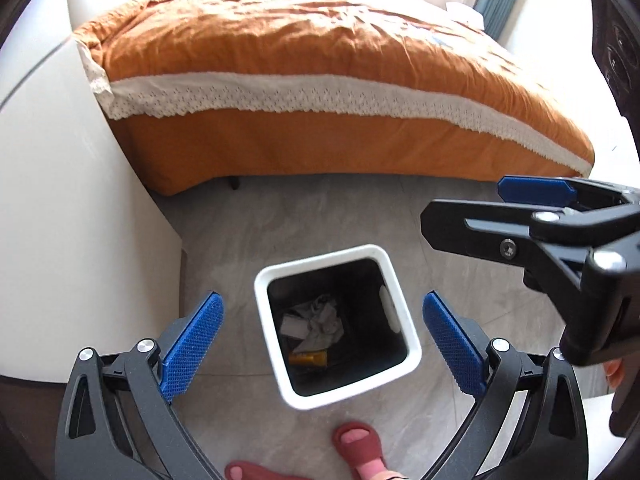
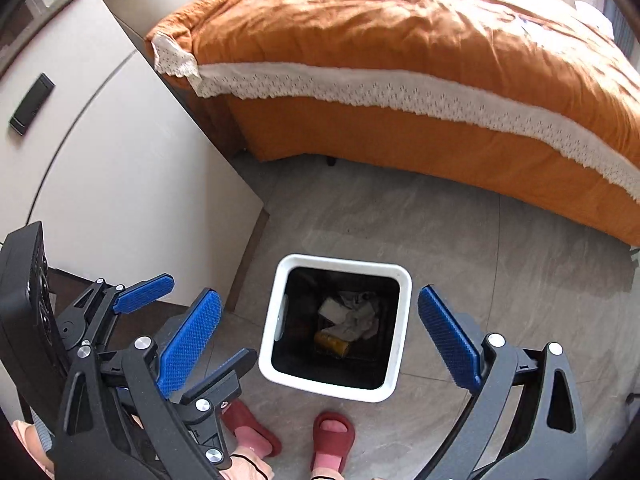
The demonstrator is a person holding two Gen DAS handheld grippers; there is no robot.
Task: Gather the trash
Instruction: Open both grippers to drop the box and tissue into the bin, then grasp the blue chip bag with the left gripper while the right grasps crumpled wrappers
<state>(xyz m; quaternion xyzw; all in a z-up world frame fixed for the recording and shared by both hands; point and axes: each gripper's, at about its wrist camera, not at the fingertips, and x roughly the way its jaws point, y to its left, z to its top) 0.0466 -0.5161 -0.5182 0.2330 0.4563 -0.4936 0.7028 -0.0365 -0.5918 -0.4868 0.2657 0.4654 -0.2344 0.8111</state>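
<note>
A white square trash bin (image 1: pixel 272 344) with a black inside stands on the grey floor below both grippers; it also shows in the right wrist view (image 2: pixel 404 320). Crumpled white paper (image 1: pixel 320 322) (image 2: pixel 352 318) and a yellow tube-like item (image 1: pixel 308 358) (image 2: pixel 332 344) lie at its bottom. My left gripper (image 1: pixel 324 344) is open and empty, high above the bin; it also shows at the left of the right wrist view (image 2: pixel 200 320). My right gripper (image 2: pixel 320 344) is open and empty above the bin; it shows at the right of the left wrist view (image 1: pixel 460 208).
A bed with an orange cover (image 1: pixel 320 60) (image 2: pixel 400 40) and white lace trim stands beyond the bin. A white table (image 1: pixel 60 200) (image 2: pixel 120 160) is at the left, with a black remote (image 2: pixel 32 104) on it. The person's feet in red slippers (image 1: pixel 360 448) (image 2: pixel 332 436) stand near the bin.
</note>
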